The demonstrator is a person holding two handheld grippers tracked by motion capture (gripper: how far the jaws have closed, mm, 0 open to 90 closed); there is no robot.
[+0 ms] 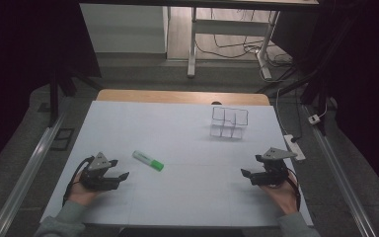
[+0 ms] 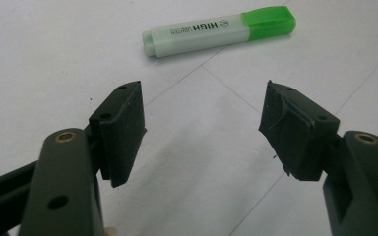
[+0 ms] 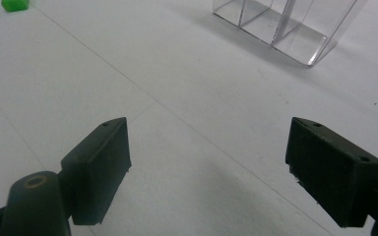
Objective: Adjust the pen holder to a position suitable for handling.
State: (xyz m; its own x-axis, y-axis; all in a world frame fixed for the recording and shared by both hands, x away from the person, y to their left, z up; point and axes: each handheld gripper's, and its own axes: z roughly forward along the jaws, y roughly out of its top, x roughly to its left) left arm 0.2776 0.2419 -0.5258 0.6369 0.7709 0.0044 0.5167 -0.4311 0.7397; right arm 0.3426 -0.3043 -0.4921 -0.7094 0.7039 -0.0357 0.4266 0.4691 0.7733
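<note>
Nearby, green highlighter (image 2: 220, 28) beyond left gripper (image 2: 204, 120), untouched

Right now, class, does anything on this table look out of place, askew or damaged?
Nothing much stands out. The green highlighter lies capped at a slant on the white table cover, apart from the clear organiser, which stands upright. One pad of the left gripper looks rough-edged. Both grippers, the right gripper too, are open and hold nothing.

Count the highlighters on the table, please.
1. The highlighter lies flat on the white table, just ahead of the left claw, apart from it, green cap toward the middle.
</note>
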